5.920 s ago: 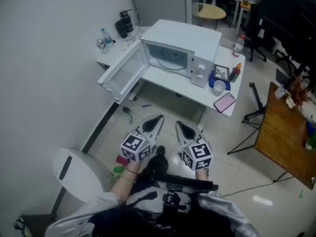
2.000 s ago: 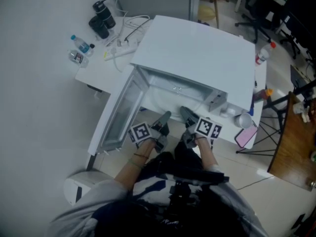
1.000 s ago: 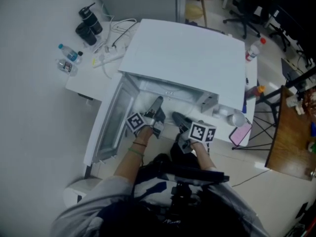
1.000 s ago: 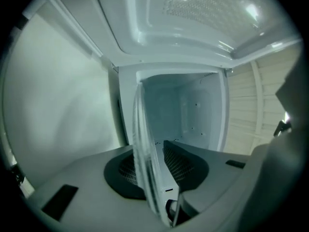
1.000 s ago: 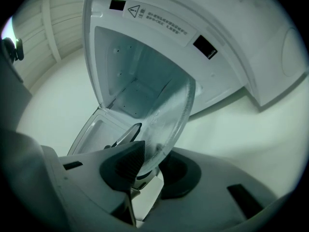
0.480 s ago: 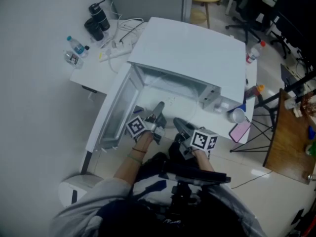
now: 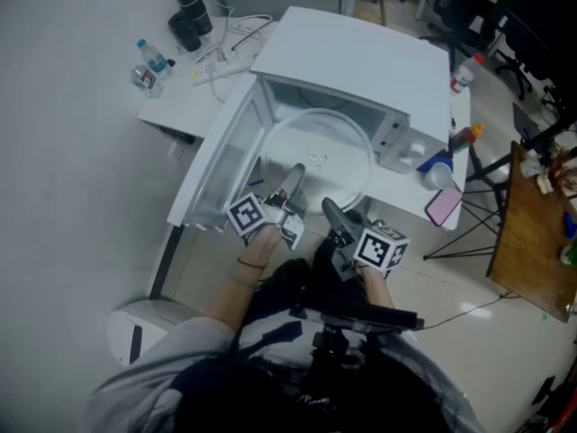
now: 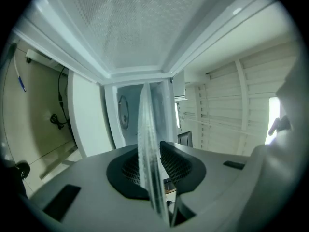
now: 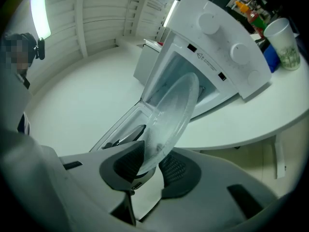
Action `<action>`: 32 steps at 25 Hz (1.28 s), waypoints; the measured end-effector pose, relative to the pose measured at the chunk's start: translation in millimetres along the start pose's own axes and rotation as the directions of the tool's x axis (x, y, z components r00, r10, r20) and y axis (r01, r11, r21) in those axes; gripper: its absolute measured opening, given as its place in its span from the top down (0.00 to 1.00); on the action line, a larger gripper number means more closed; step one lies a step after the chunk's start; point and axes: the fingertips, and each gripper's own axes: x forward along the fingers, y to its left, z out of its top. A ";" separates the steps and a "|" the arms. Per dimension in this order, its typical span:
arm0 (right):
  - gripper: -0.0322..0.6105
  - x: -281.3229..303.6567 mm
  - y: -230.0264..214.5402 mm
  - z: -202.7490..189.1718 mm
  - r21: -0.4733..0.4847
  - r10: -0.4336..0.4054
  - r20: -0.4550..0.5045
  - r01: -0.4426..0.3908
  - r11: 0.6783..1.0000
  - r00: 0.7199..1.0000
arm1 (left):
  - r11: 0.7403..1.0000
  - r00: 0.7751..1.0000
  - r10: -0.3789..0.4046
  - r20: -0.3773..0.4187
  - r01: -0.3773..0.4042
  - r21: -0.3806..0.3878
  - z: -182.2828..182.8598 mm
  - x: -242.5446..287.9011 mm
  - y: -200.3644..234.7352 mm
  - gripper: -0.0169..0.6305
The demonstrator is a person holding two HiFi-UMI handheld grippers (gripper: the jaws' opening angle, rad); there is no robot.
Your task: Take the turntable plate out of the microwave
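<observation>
- I have the left claw (image 7: 294, 179) closing on the turntable plate (image 7: 325, 147), near rim.
- Right claw (image 7: 332, 213) pinches that rim.
- Far edge at microwave (image 7: 361, 57) mouth; open door (image 7: 216, 165) just beside.

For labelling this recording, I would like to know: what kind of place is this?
Likely an office or lab corner: a microwave on a white table, with office chairs and a wooden desk nearby.

Left hand-held gripper (image 7: 296, 173), jaws closing, and right one (image 7: 330, 209) seemingly pinch plate (image 7: 326, 144).
</observation>
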 end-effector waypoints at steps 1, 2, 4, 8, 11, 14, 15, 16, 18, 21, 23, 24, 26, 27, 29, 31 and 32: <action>0.79 -4.6 4.5 -3.3 -0.008 0.004 0.002 -0.004 1.000 1.000 | 1.000 1.000 -0.008 0.000 0.008 0.000 -2.8 -4.3 -5.9 0.89; 0.79 -9.0 9.4 -5.5 -0.017 0.009 0.005 -0.009 1.000 1.000 | 1.000 1.000 -0.015 0.002 0.015 -0.002 -5.6 -8.5 -11.0 0.90; 0.79 -17.8 19.5 -7.8 -0.033 0.020 0.016 -0.019 0.999 1.000 | 1.000 1.000 -0.026 0.009 0.026 -0.005 -11.8 -16.5 -19.9 0.90; 0.79 -38.4 31.1 -13.7 -0.053 0.029 0.007 -0.028 0.998 1.000 | 0.999 0.999 -0.033 0.023 0.033 0.006 -27.6 -28.6 -34.0 0.90; 0.79 -55.8 34.8 -15.6 -0.056 0.066 0.017 -0.064 0.996 0.998 | 0.999 0.999 -0.034 0.037 0.033 0.034 -43.3 -34.5 -44.4 0.90; 0.79 -80.3 35.3 -15.7 -0.065 0.093 0.020 -0.092 0.994 0.995 | 0.997 0.998 -0.046 0.049 0.043 0.065 -64.6 -36.4 -58.7 0.90; 0.79 -90.6 35.2 -15.2 -0.067 0.100 0.015 -0.098 0.993 0.995 | 0.996 0.997 -0.050 0.056 0.046 0.071 -73.6 -36.6 -64.2 0.90; 0.79 -101.4 35.5 -14.6 -0.070 0.106 0.006 -0.105 0.992 0.994 | 0.996 0.996 -0.051 0.068 0.046 0.071 -83.2 -37.4 -69.9 0.91; 0.79 -123.3 38.2 -14.8 -0.077 0.126 -0.022 -0.127 0.989 0.992 | 0.997 0.993 -0.047 0.104 0.041 0.060 -103.6 -42.3 -81.5 0.91; 0.79 -156.5 40.8 -20.2 -0.088 0.157 -0.062 -0.162 0.983 0.986 | 0.998 0.987 -0.032 0.158 0.024 0.054 -135.1 -54.7 -92.0 0.91; 0.79 -175.6 40.8 -25.0 -0.090 0.175 -0.081 -0.182 0.979 0.981 | 0.998 0.983 -0.025 0.181 0.012 0.068 -153.2 -62.3 -96.3 0.91; 0.79 -183.4 41.3 -27.9 -0.090 0.185 -0.089 -0.192 0.977 0.979 | 0.997 0.981 -0.022 0.191 0.008 0.077 -160.5 -66.5 -98.8 0.91; 0.79 -197.2 44.3 -35.6 -0.087 0.204 -0.103 -0.213 0.973 0.974 | 0.996 0.977 -0.017 0.213 -0.002 0.088 -173.4 -77.0 -104.1 0.91; 0.79 -203.8 46.6 -39.9 -0.087 0.214 -0.111 -0.224 0.971 0.971 | 0.996 0.975 -0.014 0.224 -0.007 0.094 -179.5 -83.1 -106.7 0.91; 0.79 -214.9 52.3 -47.8 -0.087 0.233 -0.125 -0.244 0.966 0.965 | 0.995 0.970 -0.008 0.244 -0.018 0.103 -189.4 -95.1 -112.2 0.91; 0.79 -221.5 58.8 -54.4 -0.084 0.254 -0.132 -0.266 0.960 0.958 | 0.994 0.966 -0.005 0.260 -0.025 0.111 -194.8 -105.5 -118.6 0.92; 0.79 -223.8 62.3 -57.6 -0.081 0.264 -0.134 -0.276 0.958 0.955 | 0.993 0.964 -0.005 0.266 -0.027 0.116 -196.5 -110.2 -122.1 0.92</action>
